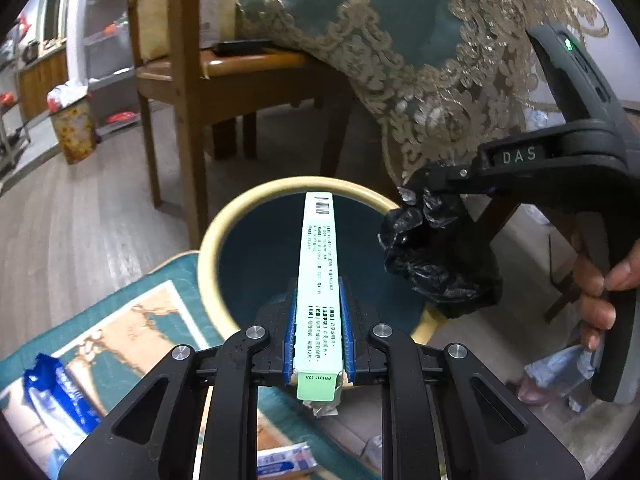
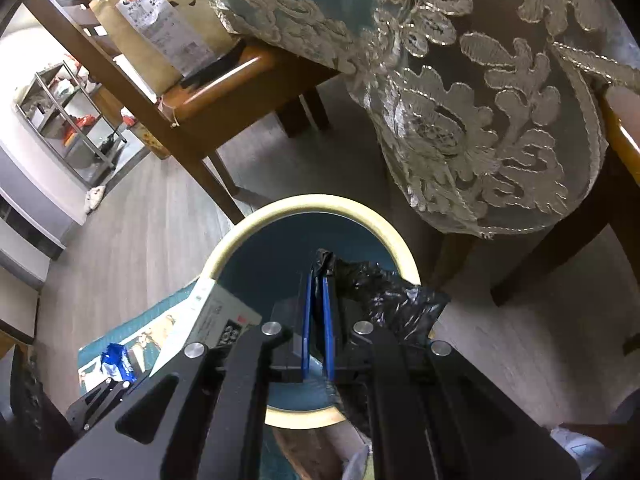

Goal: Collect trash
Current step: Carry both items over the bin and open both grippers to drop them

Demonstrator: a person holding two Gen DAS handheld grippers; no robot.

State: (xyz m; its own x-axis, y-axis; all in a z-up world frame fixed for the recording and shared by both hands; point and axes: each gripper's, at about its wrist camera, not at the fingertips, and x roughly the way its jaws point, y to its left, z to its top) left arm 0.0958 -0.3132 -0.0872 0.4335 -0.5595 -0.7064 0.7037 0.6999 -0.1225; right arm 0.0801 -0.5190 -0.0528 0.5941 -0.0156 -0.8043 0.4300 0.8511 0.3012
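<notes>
Your left gripper [image 1: 318,344] is clamped tight on a long pale-green cardboard box [image 1: 318,280] with a barcode at its far end, blue pads pressed to both long sides, the box jutting forward over the mouth of the round teal bin with a cream rim [image 1: 208,248]. Your right gripper [image 2: 318,316] has its jaws nearly together, pinching the edge of a crumpled black plastic bag [image 2: 384,292] at the bin's right rim; from the left wrist view the bag hangs bunched below that gripper, partly inside the bin. Box not yet released; it reads as poised for the drop, so this item is close to done. Bag looks unopened, and whether it is lining or trash can't be told. Still on the patterned teal floor mat [image 1: 132,320] near you: a blue-and-white plastic wrapper [image 1: 60,396] and a small blue-and-white printed packet [image 1: 286,460]. Judged roughly mid-task, with at least two pieces left.
</notes>
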